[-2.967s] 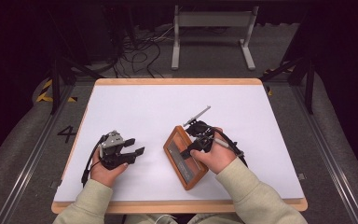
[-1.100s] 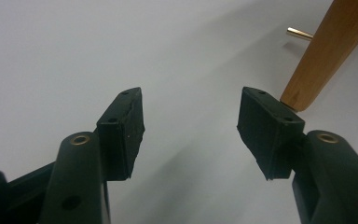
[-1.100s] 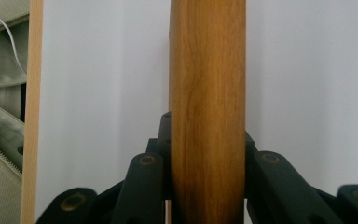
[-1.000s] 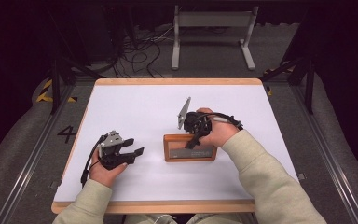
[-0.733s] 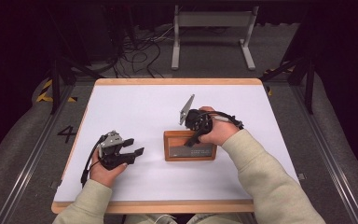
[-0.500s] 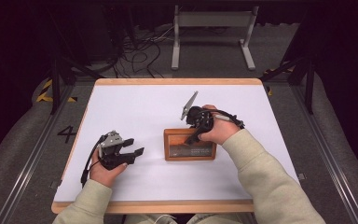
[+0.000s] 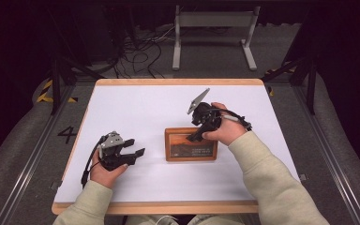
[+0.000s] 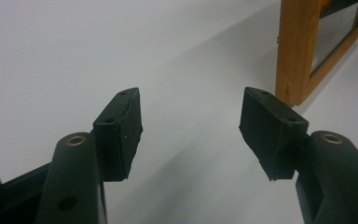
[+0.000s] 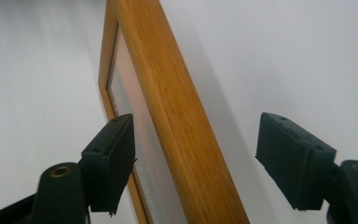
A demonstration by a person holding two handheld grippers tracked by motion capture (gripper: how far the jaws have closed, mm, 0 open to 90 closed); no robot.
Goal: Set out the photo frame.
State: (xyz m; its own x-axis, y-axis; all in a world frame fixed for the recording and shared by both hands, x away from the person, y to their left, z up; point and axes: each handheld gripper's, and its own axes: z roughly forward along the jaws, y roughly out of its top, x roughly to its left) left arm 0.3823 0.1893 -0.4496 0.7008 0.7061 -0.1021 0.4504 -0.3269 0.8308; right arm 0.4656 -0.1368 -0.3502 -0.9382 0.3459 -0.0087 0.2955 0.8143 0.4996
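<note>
Left hand (image 7: pixel 104 169): it lies on the left part of the table (image 7: pixel 136 108), near the front edge, and carries the left gripper (image 7: pixel 133 153).
Left gripper: the jaws point to the right, toward the picture frame (image 7: pixel 191 144), and stand wide apart with only white table surface between them. In the left gripper view (image 8: pixel 191 135) a corner of the frame (image 8: pixel 294 56) is seen past the right jaw, not touched.
Picture frame: a wooden frame that lies flat, glass side up, near the middle of the table, a little toward the front, long side across. It is apart from the left gripper.
Right gripper (image 7: pixel 198 136): it is over the upper right edge of the frame. In the right gripper view (image 9: pixel 196 163) its jaws have just been opening; the wooden rail (image 9: pixel 177 116) passes between them, and the pads do not press on it.
Right hand (image 7: pixel 225 129): it holds the right gripper just behind the frame.
</note>
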